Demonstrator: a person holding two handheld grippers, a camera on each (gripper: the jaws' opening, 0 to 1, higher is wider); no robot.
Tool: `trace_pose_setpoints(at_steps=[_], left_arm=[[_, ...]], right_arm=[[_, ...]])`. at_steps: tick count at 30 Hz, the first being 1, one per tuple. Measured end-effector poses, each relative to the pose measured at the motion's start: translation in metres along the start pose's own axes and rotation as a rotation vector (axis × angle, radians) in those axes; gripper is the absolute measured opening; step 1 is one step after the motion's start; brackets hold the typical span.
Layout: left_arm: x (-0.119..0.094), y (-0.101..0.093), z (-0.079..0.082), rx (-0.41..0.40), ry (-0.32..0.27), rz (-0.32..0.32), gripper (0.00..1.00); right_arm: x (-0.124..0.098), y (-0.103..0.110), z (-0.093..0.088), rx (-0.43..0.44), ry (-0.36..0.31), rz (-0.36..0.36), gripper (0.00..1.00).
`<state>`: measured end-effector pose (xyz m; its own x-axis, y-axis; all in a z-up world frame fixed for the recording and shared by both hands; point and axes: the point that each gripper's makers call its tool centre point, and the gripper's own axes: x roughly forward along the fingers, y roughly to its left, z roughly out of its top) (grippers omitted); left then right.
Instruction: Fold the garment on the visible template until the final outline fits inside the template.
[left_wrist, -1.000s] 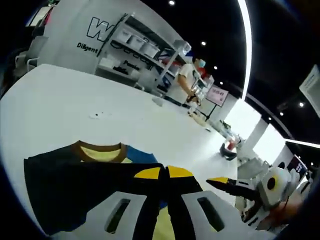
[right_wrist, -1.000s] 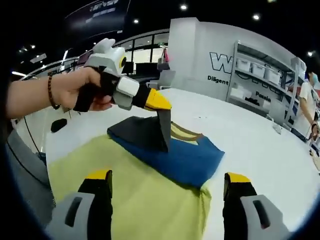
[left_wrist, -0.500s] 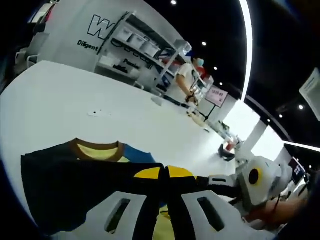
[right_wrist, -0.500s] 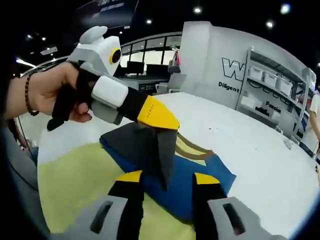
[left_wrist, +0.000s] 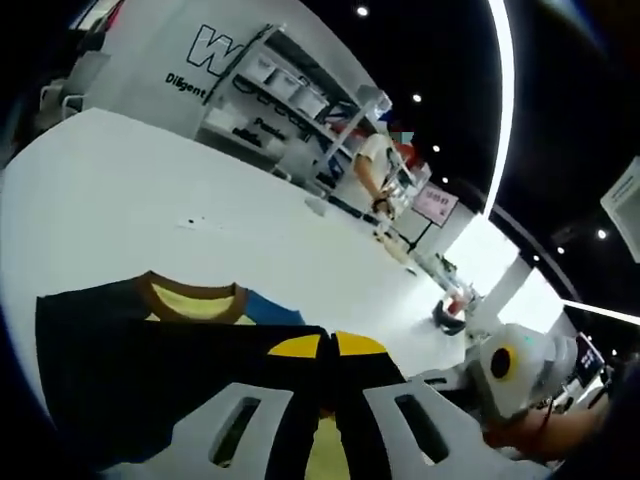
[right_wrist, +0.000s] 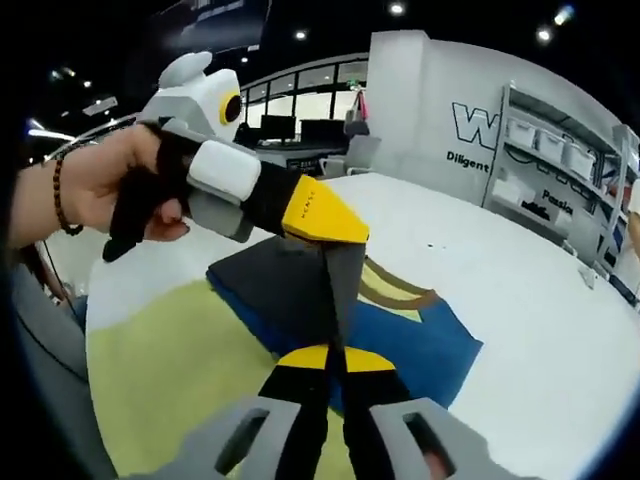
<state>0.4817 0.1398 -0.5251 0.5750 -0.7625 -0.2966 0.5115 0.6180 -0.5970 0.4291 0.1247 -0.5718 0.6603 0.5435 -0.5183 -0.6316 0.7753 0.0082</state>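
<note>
- The shirt (right_wrist: 300, 300) was seen spread on a white table (right_wrist: 520, 300), with a yellow body, a blue sleeve panel, a dark panel and a brown collar (right_wrist: 395, 290).
- In the right gripper view, the left gripper (right_wrist: 335, 240) was held by a hand (right_wrist: 95, 190) above the shirt; its yellow-tipped jaws were pressed together on a raised fold of the dark cloth.
- The right gripper (right_wrist: 330, 362) was found with its jaws closed together at the hanging edge of that same fold; whether cloth was pinched could not be told.
- In the left gripper view, the left gripper's jaws (left_wrist: 327, 345) met over dark cloth (left_wrist: 130, 360).
- Shelves (left_wrist: 290, 100) and a standing person (left_wrist: 375, 170) were noted beyond the table.
</note>
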Motion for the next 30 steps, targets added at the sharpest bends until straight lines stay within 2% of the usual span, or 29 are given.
trace_pose_setpoints(at_steps=[5,12,16,17,18,22,30], left_arm=[[0.014,-0.002,-0.003,0.0,0.017,-0.01,0.0],[0.036,0.004,-0.021,-0.015,0.074,0.005,0.0],[0.047,0.009,-0.029,-0.023,0.088,0.022,0.0],[0.049,0.011,-0.032,-0.026,0.088,0.033,0.0],[0.051,0.012,-0.034,-0.027,0.092,0.04,0.0],[0.056,0.016,-0.039,-0.036,0.094,0.058,0.0],[0.064,0.025,-0.041,-0.037,0.099,0.08,0.0]], right_arm=[[-0.007,-0.004,-0.002,0.058,-0.001,0.013,0.0],[-0.002,-0.006,-0.023,0.148,0.053,0.024,0.0],[0.0,-0.011,-0.033,0.158,0.081,0.004,0.0],[-0.001,-0.018,-0.035,0.159,0.083,-0.038,0.0],[-0.001,-0.019,-0.038,0.146,0.09,-0.043,0.0],[-0.002,-0.017,-0.047,0.169,0.105,-0.025,0.0],[0.0,-0.019,-0.055,0.17,0.125,-0.033,0.0]])
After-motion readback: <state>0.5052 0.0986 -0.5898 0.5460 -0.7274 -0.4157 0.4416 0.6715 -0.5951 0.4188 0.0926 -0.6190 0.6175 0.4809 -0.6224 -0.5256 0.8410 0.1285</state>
